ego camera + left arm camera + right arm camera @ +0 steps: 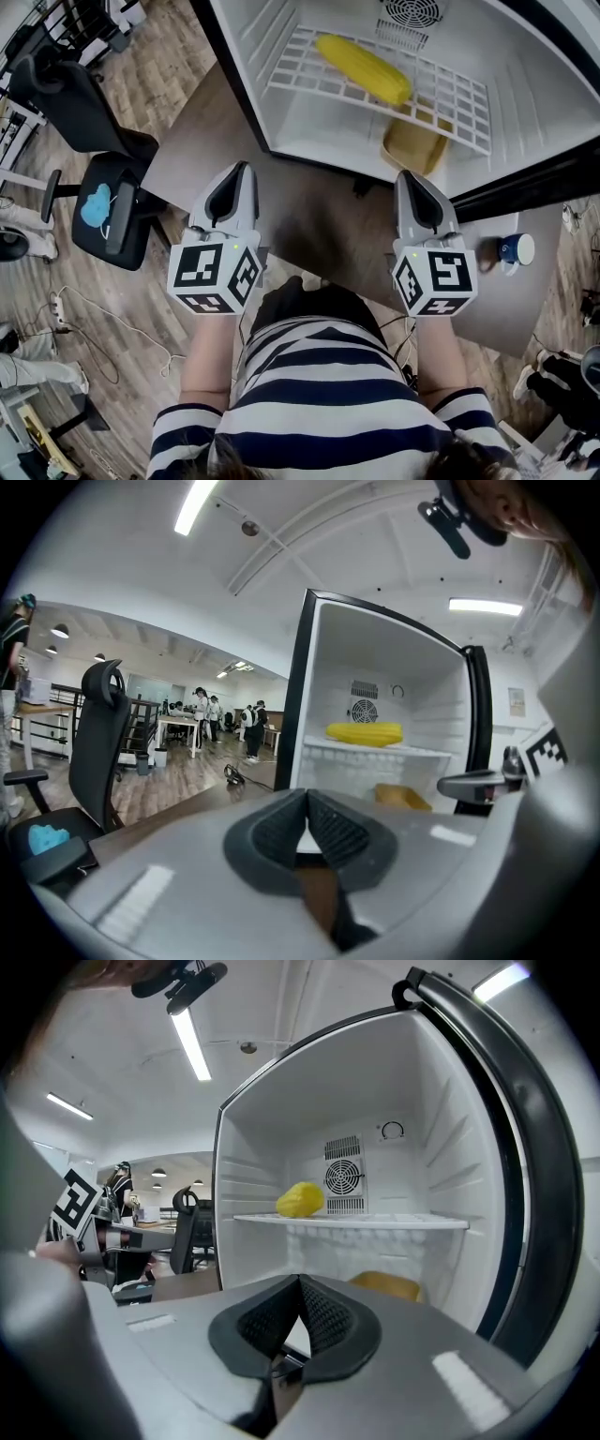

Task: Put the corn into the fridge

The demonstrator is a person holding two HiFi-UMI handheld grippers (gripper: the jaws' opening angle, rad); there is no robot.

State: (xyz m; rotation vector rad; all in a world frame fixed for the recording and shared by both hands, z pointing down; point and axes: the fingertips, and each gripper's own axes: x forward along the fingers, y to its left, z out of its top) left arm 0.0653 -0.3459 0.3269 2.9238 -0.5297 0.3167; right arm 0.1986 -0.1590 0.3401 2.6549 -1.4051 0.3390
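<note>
A yellow corn cob lies on the white wire shelf inside the open fridge; the corn shows in the left gripper view and end-on as corn in the right gripper view. My left gripper is shut and empty, held over the table in front of the fridge's left side. My right gripper is also shut with nothing between its pads, just outside the fridge's front edge. Both grippers are apart from the corn.
A yellowish tray sits on the fridge floor below the shelf. A blue-and-white cup stands on the table at the right. A black office chair stands to the left. Other people stand far off in the office.
</note>
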